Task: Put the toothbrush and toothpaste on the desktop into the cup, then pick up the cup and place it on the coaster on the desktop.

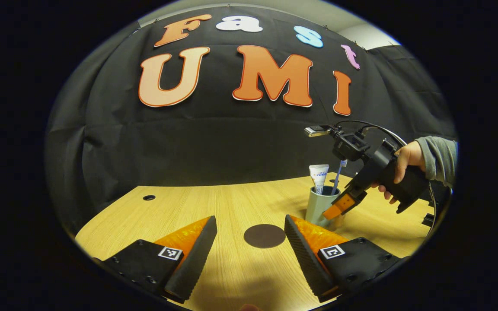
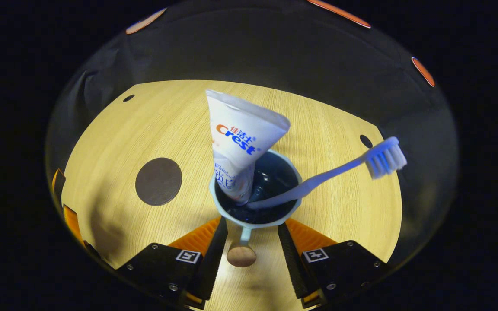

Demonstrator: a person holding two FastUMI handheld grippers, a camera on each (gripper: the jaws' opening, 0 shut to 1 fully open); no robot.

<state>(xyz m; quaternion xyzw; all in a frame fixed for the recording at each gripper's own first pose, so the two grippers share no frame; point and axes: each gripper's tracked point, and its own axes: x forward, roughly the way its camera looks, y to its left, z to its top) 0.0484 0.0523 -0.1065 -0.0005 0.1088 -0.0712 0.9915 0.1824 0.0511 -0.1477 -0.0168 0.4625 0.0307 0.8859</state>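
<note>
A pale blue cup (image 2: 231, 214) stands on the wooden desktop (image 2: 167, 125) with a white toothpaste tube (image 2: 238, 138) and a light blue toothbrush (image 2: 339, 169) leaning out of it. My right gripper (image 2: 252, 224) is open, its fingers on either side of the cup's handle (image 2: 242, 252) without touching it. In the left gripper view the cup (image 1: 318, 206) stands right of the dark round coaster (image 1: 264, 236), with the right gripper (image 1: 337, 208) against its near side. My left gripper (image 1: 250, 218) hovers open and holds nothing, just short of the coaster.
The coaster (image 2: 158, 181) lies on bare wood left of the cup. A hand in a grey sleeve (image 1: 437, 157) holds the right gripper. Small cable holes (image 1: 148, 197) (image 2: 365, 141) mark the desktop near its far edge. Black cloth walls close the back.
</note>
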